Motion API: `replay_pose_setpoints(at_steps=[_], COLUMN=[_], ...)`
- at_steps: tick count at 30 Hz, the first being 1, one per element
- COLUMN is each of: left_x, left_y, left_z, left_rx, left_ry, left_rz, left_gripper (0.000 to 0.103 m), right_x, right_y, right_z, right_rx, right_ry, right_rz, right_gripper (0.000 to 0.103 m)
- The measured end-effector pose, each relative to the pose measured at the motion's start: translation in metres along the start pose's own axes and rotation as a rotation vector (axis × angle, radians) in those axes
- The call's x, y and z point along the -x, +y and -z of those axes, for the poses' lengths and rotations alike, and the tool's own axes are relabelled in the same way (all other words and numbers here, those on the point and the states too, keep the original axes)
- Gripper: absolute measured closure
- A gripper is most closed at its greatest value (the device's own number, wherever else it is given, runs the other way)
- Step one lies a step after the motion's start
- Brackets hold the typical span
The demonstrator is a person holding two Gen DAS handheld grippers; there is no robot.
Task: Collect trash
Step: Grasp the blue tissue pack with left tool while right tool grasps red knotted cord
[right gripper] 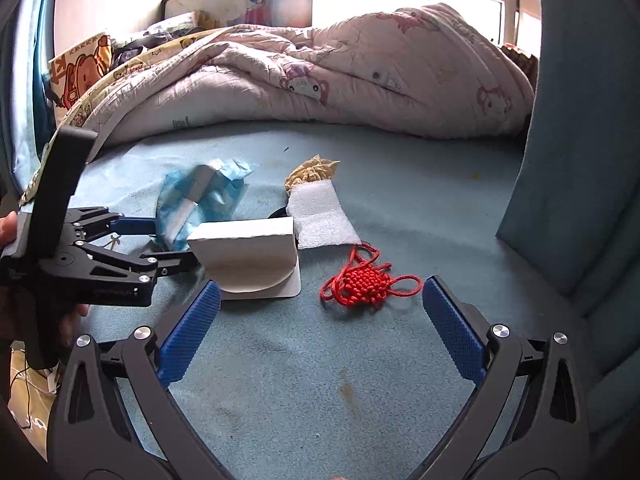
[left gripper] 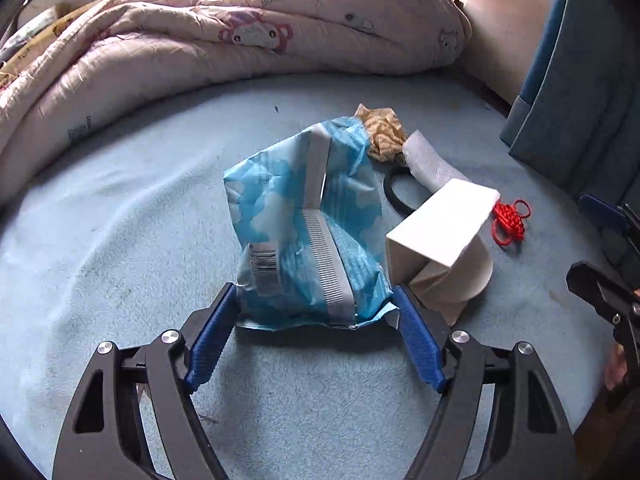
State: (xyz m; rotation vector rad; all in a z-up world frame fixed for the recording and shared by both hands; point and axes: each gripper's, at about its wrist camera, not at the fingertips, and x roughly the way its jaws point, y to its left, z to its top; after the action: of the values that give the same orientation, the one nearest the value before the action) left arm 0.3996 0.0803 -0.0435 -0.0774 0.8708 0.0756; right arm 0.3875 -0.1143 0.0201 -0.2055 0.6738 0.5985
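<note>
- The bed, covered in a pale blue fleecy sheet with faint stains, takes up most of both views and bears every piece of litter.
- A pink quilt printed with cartoon animals lies bunched along the far side of the bed; behind it stand bright windows and a headboard, and a blue padded panel rises on the right.
- The blue-and-white wrapper, patterned with clouds, has a barcode label and a ribbed white seam down its middle. It stands crumpled near the middle of the sheet.
- The left gripper sits spread around the wrapper's near end, one blue pad at each lower corner. Whether the pads actually press the plastic is hard to judge from this angle; the bag does not look squeezed.
- A white folded card box lies just to the right of the wrapper, touching or nearly touching it.
- A white foam sheet lies behind the box, partly over a black ring.
- A crumpled beige paper sits beyond the foam, against the wrapper's far end.
- The right gripper is spread wide and empty, low over the sheet.
- A red knotted cord ornament lies on the sheet between the right gripper's fingertips, touching neither.
</note>
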Motion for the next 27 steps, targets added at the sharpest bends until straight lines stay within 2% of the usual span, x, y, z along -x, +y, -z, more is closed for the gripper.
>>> replay_pose_setpoints(at_steps=[2,6,10,13,14,15,17,19,21,23,27], left_x=[0.006,0.020,0.030,0.039,0.042,0.046,0.054,0.061,0.067,0.072,0.085], left_y=[-0.003,-0.003,-0.004,-0.002,-0.001,0.002,0.007,0.011,0.013,0.012,0.009], left_z=[0.000,0.009,0.019,0.023,0.024,0.025,0.028,0.032,0.036,0.040,0.047], left_rx=[-0.021,-0.001,0.000,0.007,0.011,0.020,0.032,0.038,0.034,0.026,0.023], left_ry=[-0.028,-0.049,-0.058,-0.075,-0.081,-0.092,-0.108,-0.116,-0.123,-0.127,-0.135], left_rz=[-0.023,0.022,0.038,0.018,0.012,0.008,0.007,0.010,0.011,0.012,0.017], left_gripper=[0.029,0.033,0.039,0.040,0.040,0.040,0.041,0.041,0.041,0.041,0.041], right_x=[0.001,-0.004,-0.030,-0.048,-0.053,-0.059,-0.068,-0.072,-0.070,-0.065,-0.046], right_y=[-0.004,-0.013,-0.024,-0.025,-0.025,-0.026,-0.028,-0.032,-0.032,-0.030,-0.027], right_z=[0.000,0.002,-0.003,-0.010,-0.012,-0.014,-0.014,-0.013,-0.010,-0.009,-0.008], right_rx=[-0.008,-0.012,-0.044,-0.039,-0.045,-0.054,-0.065,-0.081,-0.079,-0.069,-0.066], right_ry=[-0.003,0.019,0.088,0.125,0.137,0.150,0.186,0.204,0.206,0.186,0.150], right_rz=[0.002,0.023,0.019,0.027,0.030,0.031,0.028,0.029,0.031,0.047,0.069], right_gripper=[0.005,0.005,0.007,0.020,0.030,0.034,0.057,0.073,0.076,0.084,0.084])
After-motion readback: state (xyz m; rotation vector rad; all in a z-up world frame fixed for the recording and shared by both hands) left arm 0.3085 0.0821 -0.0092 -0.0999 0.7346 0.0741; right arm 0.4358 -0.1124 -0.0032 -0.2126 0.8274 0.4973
